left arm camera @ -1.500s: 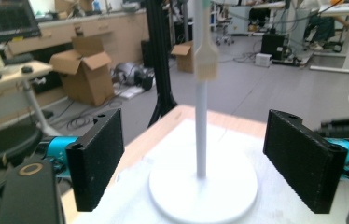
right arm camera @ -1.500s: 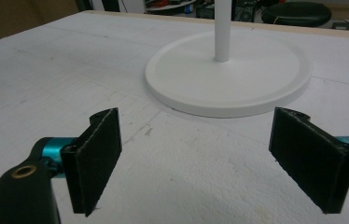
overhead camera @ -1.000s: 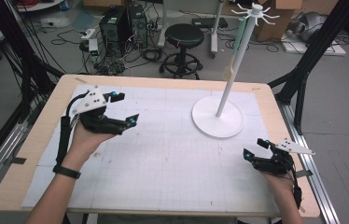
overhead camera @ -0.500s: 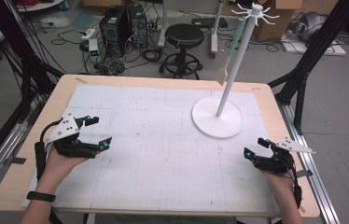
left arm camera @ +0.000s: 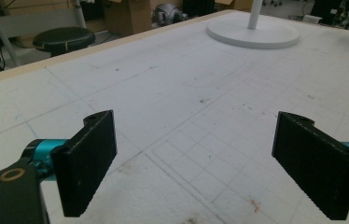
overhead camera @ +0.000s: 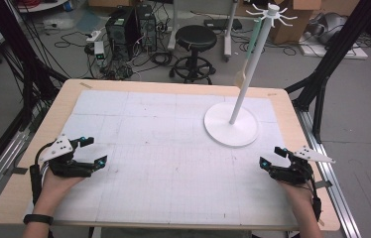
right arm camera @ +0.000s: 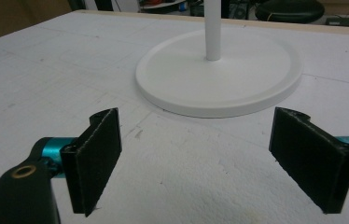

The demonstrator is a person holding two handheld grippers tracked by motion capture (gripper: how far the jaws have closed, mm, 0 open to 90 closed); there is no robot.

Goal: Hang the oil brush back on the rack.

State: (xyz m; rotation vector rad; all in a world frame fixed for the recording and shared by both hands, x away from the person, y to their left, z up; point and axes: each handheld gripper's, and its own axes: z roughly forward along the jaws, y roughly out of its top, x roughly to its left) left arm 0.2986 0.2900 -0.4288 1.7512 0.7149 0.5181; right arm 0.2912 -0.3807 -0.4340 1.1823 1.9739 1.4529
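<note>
Fingers [left arm camera: 86, 163] on both grippers stand spread and empty, the left gripper [overhead camera: 88, 151] and right gripper [overhead camera: 272, 156] low over the table [overhead camera: 173, 144]. A careless reach could topple the white stand [overhead camera: 233, 126], where what looks like a spoon [overhead camera: 241, 75] hangs.

On the gridded white mat [overhead camera: 173, 148], the left gripper [overhead camera: 95, 152] sat at eight o'clock and the right gripper [overhead camera: 272, 156] at four, jaws apart. The white stand [overhead camera: 231, 130] stood at one o'clock, what looked like a wooden spoon [overhead camera: 241, 76] hanging from it.
</note>
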